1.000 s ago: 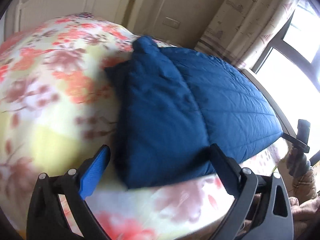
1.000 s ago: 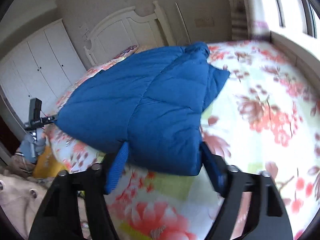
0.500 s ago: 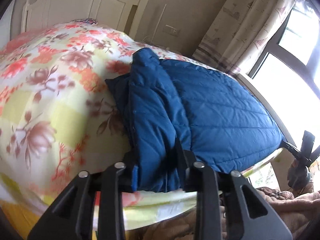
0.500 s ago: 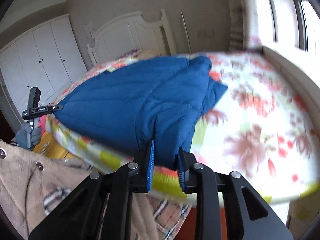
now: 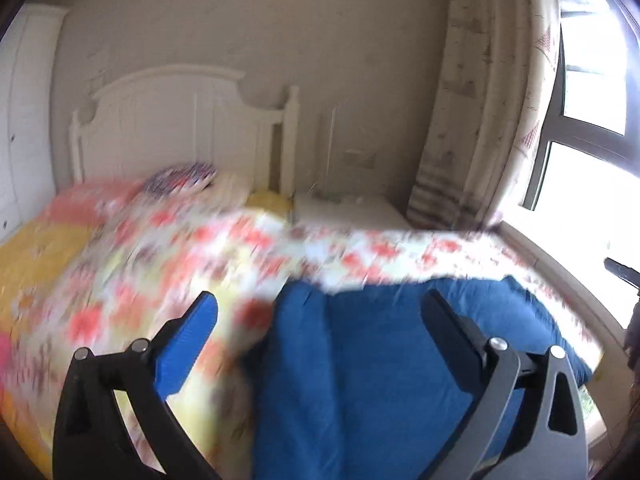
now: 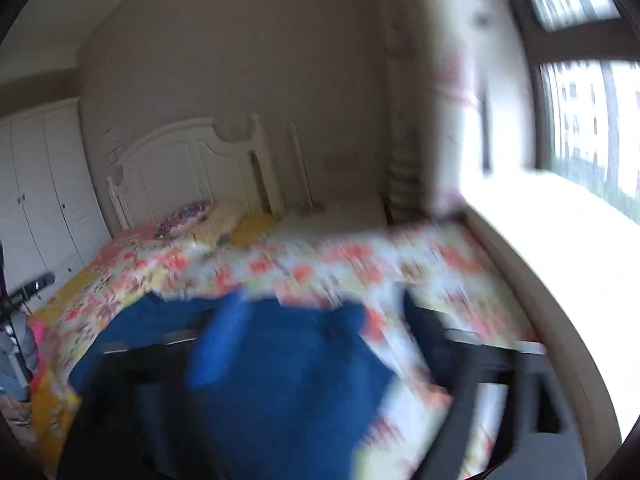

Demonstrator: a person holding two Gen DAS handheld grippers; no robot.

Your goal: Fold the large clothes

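Observation:
A blue quilted jacket (image 5: 380, 372) lies on the floral bedspread (image 5: 168, 280) near the bed's foot. My left gripper (image 5: 320, 320) is open, its fingers spread above the jacket's left part, holding nothing. In the right wrist view, heavily blurred, the jacket (image 6: 280, 380) lies below my right gripper (image 6: 316, 320), whose fingers stand wide apart and empty.
A white headboard (image 5: 180, 120) and pillows (image 5: 180, 174) are at the far end. A curtain (image 5: 488, 100) and window (image 5: 592, 160) are on the right. White wardrobes (image 6: 40, 188) stand on the left. A tripod-like stand (image 6: 16, 304) is at the bed's left edge.
Both grippers were shut on the jacket's near edge half a second ago. Now both are open, raised and moving fast, and the jacket lies lower in view.

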